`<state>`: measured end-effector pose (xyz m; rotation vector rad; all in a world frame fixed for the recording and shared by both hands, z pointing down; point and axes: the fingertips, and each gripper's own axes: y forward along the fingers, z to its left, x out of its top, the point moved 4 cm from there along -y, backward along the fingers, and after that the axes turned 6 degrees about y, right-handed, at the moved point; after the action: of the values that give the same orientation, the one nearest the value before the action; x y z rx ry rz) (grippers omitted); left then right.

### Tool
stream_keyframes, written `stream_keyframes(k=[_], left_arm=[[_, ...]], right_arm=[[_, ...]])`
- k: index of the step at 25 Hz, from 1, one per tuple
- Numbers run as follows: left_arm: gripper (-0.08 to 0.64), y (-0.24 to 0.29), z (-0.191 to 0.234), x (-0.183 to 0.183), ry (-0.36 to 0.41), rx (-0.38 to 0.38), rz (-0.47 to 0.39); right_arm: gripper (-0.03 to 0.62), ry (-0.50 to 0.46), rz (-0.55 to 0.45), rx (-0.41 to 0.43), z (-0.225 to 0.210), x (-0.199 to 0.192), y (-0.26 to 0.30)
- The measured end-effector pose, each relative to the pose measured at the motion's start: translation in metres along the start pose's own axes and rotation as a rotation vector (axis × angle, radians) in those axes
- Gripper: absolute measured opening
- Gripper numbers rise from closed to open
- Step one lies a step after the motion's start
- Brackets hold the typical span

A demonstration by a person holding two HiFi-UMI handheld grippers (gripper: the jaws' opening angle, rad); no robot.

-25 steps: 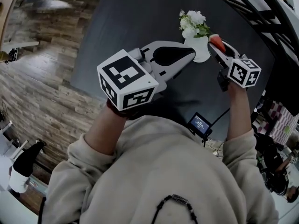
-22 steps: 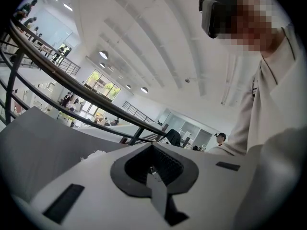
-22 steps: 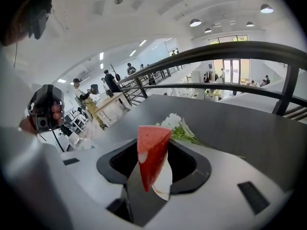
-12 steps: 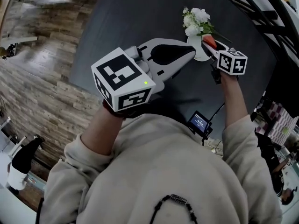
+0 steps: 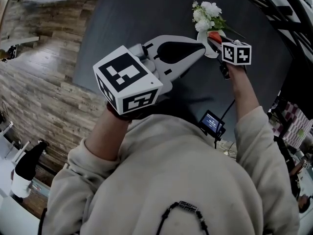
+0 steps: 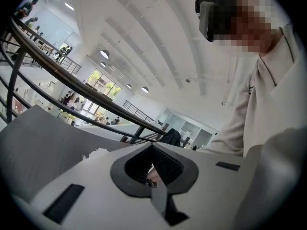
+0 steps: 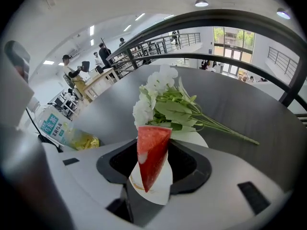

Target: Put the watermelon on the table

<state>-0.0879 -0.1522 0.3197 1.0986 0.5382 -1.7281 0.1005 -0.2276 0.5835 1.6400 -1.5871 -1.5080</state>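
Two grippers stood over the dark table [image 5: 146, 13]. Your left gripper [image 5: 201, 48] had its jaws together, empty. Your right gripper [image 7: 153, 135] clamped the watermelon [image 7: 151, 155] slice above the white plate [image 7: 194, 139], beside the flowers [image 7: 158, 97].

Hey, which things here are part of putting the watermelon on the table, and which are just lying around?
Job in hand:
- watermelon slice, gripped in the right tongs
- dark table

Lying about:
- white flowers lying over a white plate
- drink bottle
- small screen device
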Motion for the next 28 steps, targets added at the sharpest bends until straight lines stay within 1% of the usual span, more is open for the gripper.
stream_keyframes(k=[7, 11, 14, 16, 19, 22, 25, 28], left_arm=[[0.003, 0.001, -0.003, -0.004, -0.002, -0.001, 0.007], [0.003, -0.003, -0.003, -0.005, -0.009, 0.002, 0.009], [0.003, -0.003, -0.003, -0.005, -0.007, 0.002, 0.009], [0.003, -0.002, -0.005, -0.005, -0.006, 0.0, 0.011], [0.003, -0.002, -0.006, -0.006, -0.003, -0.001, 0.012], [0.003, -0.004, -0.007, -0.006, -0.001, 0.001, 0.013], [0.003, -0.002, -0.009, -0.006, 0.0, -0.001, 0.012], [0.003, -0.001, -0.01, -0.004, 0.003, -0.005, 0.012]], right_arm=[[0.198, -0.038, 0.065, -0.025, 0.001, -0.009, 0.013], [0.198, -0.022, 0.062, -0.033, 0.002, -0.012, 0.016], [0.201, -0.073, 0.088, -0.05, 0.003, -0.012, 0.02], [0.219, -0.092, 0.081, -0.06, 0.005, -0.01, 0.019], [0.242, -0.066, 0.059, -0.05, 0.005, -0.007, 0.017], [0.256, -0.058, 0.064, -0.048, 0.006, -0.008, 0.017], [0.261, -0.056, 0.062, -0.052, 0.004, -0.009, 0.014], [0.261, -0.053, 0.061, -0.039, 0.005, -0.01, 0.013]])
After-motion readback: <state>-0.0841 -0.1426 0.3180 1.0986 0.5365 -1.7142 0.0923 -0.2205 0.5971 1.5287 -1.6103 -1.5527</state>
